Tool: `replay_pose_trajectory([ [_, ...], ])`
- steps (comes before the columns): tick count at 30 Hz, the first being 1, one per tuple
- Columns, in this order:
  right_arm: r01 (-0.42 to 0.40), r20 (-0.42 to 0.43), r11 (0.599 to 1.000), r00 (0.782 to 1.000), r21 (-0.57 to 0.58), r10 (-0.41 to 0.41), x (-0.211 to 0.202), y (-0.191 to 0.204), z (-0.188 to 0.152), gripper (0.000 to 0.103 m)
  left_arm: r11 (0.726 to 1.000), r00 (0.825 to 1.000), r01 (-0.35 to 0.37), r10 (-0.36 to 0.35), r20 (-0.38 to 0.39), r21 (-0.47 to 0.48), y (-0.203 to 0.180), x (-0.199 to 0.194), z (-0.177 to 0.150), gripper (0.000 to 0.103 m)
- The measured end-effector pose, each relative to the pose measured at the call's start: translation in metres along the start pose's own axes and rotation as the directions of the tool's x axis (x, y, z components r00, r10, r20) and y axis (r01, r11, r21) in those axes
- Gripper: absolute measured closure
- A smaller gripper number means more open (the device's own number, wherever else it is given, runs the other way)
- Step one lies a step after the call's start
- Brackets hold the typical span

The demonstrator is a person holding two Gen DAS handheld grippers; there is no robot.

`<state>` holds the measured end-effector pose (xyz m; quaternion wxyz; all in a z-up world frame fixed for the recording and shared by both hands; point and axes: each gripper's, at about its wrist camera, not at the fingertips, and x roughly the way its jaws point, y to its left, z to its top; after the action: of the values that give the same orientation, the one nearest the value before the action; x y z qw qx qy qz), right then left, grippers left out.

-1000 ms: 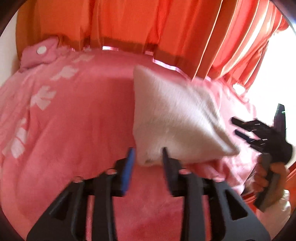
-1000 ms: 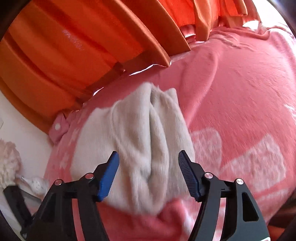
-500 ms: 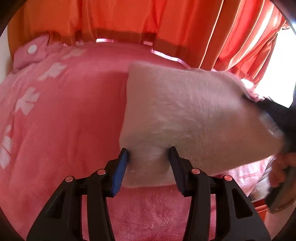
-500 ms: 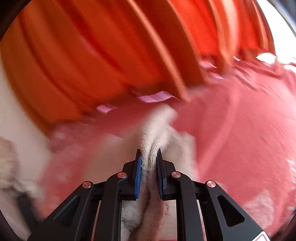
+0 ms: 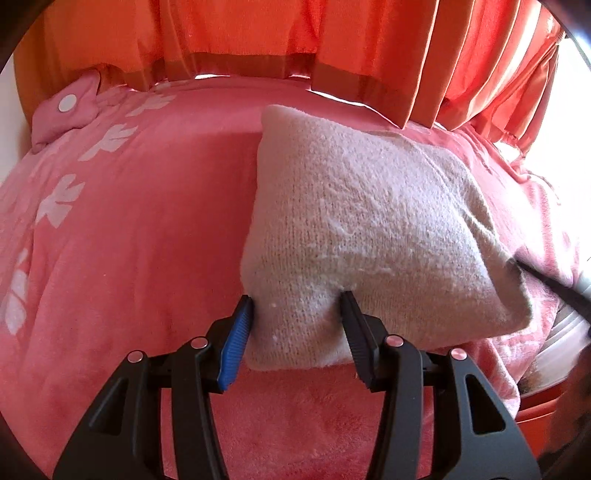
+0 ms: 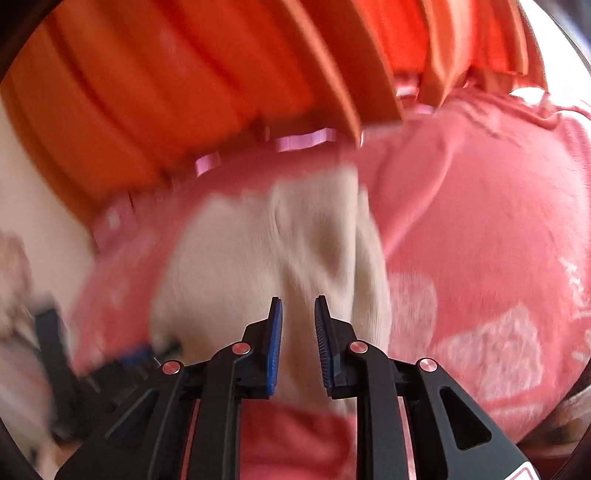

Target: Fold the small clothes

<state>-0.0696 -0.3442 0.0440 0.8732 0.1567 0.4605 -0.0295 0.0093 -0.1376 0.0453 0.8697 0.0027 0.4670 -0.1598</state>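
Two grippers hold one cream knitted garment (image 5: 362,236) lying on a pink floral blanket (image 5: 140,229) below orange curtains (image 5: 258,33). Left gripper (image 5: 295,317), half-open and lately widening, pinches its near-left corner; right gripper (image 6: 298,325), narrowed, clamps its near edge.

Daylight enters from behind the orange curtains (image 5: 258,37), glowing through the fabric and blowing out to white glare at the right edge of both views. The left wrist view is sharp, with soft shadow beside the cream knit garment (image 5: 362,229) on the pink blanket (image 5: 129,240). The right wrist view is heavily motion-blurred; both show fisheye curvature and dark vignetted corners.
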Motion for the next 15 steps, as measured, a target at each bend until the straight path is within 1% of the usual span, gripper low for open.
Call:
replay_pose_trajectory([
  [1, 0.001, -0.031, 1.0, 1.0, -0.001, -0.001, 0.012, -0.001, -0.002, 0.097, 1.0, 1.0, -0.004, 0.004, -0.001, -0.001, -0.002, 0.0, 0.0, 0.055],
  [2, -0.011, -0.007, 1.0, 1.0, 0.012, 0.011, 0.011, -0.003, -0.005, 0.098, 1.0, 1.0, -0.013, 0.013, -0.005, 0.0, -0.003, -0.001, 0.0, 0.055],
  [4, -0.01, 0.01, 1.0, 1.0, 0.025, 0.009, -0.002, -0.002, 0.0, 0.096, 1.0, 1.0, -0.023, 0.023, -0.005, 0.011, -0.005, -0.003, -0.002, 0.055],
  [6, -0.031, 0.055, 0.999, 0.998, 0.024, 0.03, -0.018, 0.002, 0.001, 0.09, 0.999, 0.999, -0.032, 0.032, -0.007, 0.02, -0.006, -0.005, -0.004, 0.055],
  [7, -0.039, 0.063, 0.999, 0.997, 0.014, 0.038, -0.021, 0.005, 0.001, 0.09, 0.999, 1.0, -0.03, 0.03, -0.008, 0.015, -0.005, -0.006, -0.005, 0.055],
  [8, -0.033, 0.048, 0.999, 0.998, 0.007, 0.033, -0.016, 0.006, -0.001, 0.089, 0.999, 0.999, -0.031, 0.031, -0.008, 0.009, -0.005, -0.006, -0.006, 0.055],
  [10, -0.001, -0.017, 1.0, 1.0, -0.01, 0.001, 0.008, 0.005, -0.005, 0.088, 0.999, 0.999, -0.034, 0.034, -0.009, 0.002, -0.005, -0.006, -0.007, 0.055],
  [11, 0.016, -0.043, 1.0, 0.999, -0.026, -0.018, 0.022, 0.005, -0.008, 0.091, 0.999, 0.999, -0.036, 0.036, -0.009, 0.002, -0.005, -0.006, -0.007, 0.055],
  [13, 0.042, -0.022, 0.998, 0.999, -0.053, -0.043, 0.015, 0.013, -0.011, 0.091, 0.999, 0.999, -0.042, 0.042, -0.011, 0.005, -0.006, -0.006, -0.008, 0.055],
  [14, 0.049, -0.012, 0.997, 0.999, -0.052, -0.05, 0.008, 0.016, -0.01, 0.09, 0.999, 0.999, -0.039, 0.039, -0.012, 0.005, -0.005, -0.007, -0.009, 0.055],
  [15, 0.042, 0.018, 0.999, 0.999, -0.03, -0.041, -0.005, 0.016, -0.008, 0.087, 1.0, 0.999, -0.031, 0.031, -0.017, 0.0, -0.004, -0.008, -0.009, 0.054],
])
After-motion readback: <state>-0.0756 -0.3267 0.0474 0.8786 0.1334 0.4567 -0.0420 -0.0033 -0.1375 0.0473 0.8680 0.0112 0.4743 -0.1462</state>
